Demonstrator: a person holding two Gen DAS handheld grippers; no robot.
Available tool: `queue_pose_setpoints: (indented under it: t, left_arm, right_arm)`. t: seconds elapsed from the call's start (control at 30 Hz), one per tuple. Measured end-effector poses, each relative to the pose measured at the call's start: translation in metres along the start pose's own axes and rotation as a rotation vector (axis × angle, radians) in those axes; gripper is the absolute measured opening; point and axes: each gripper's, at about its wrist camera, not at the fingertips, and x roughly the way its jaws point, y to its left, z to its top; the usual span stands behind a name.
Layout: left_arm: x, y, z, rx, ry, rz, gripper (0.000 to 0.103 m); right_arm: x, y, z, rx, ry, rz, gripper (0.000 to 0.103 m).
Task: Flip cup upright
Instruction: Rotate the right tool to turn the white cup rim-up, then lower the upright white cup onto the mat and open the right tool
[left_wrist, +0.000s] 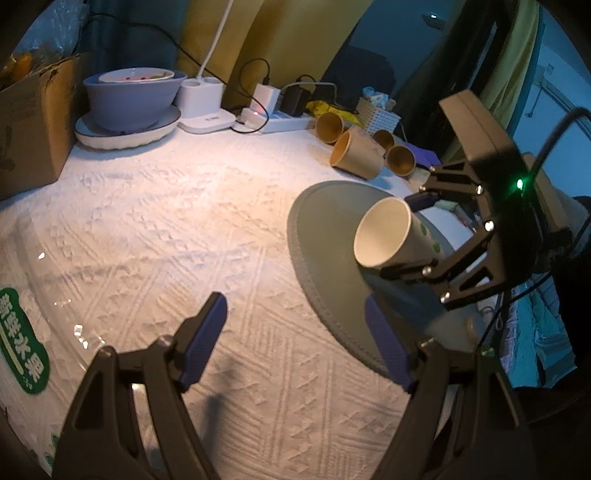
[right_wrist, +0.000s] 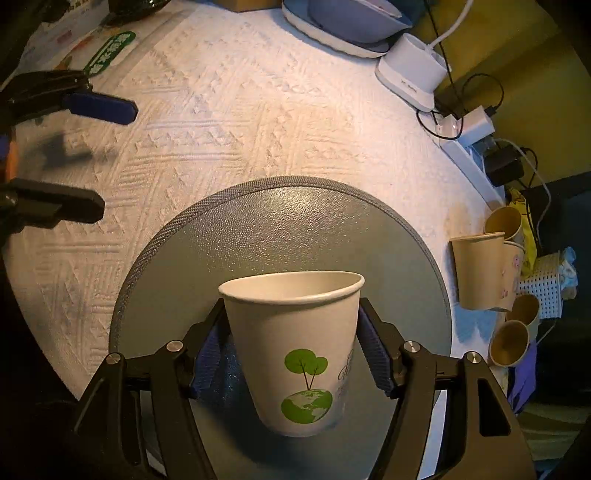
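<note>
A white paper cup (right_wrist: 295, 350) with a green tree and globe print sits between the blue pads of my right gripper (right_wrist: 291, 350), which is shut on it. The cup is held above a round grey mat (right_wrist: 288, 229), mouth up and tilted away from the camera. In the left wrist view the same cup (left_wrist: 391, 232) shows its open mouth, tilted towards the left, held by the right gripper (left_wrist: 410, 236) over the mat (left_wrist: 325, 229). My left gripper (left_wrist: 295, 332) is open and empty above the white cloth, left of the mat.
Several brown paper cups (left_wrist: 354, 151) lie on their sides at the table's far right. A blue bowl on a plate (left_wrist: 133, 99), a white lamp base (left_wrist: 203, 103), a power strip (left_wrist: 280, 118) and a cardboard box (left_wrist: 33, 122) line the back. A plastic package (left_wrist: 22, 332) lies left.
</note>
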Motion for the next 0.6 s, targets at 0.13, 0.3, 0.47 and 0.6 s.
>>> queue_pose_setpoints:
  t: [0.13,0.3,0.47,0.6]
  left_arm:
    - [0.001,-0.004,0.001,0.006,0.003,0.0,0.078]
    - [0.006,-0.018,0.002,0.026,0.014,-0.005,0.078]
    - [0.012,-0.041,0.005,0.056,0.024,-0.01,0.078]
    - [0.019,-0.06,0.007,0.08,0.031,-0.01,0.078]
  right_arm:
    - [-0.012,-0.011,-0.003,0.068,-0.053,-0.012,0.07]
    - [-0.028,-0.031,-0.02,0.182,-0.157,0.001,0.07]
    - [-0.035,-0.044,-0.045,0.308,-0.222,-0.002,0.07]
    - [-0.039,-0.059,-0.074,0.43,-0.291,0.003,0.07]
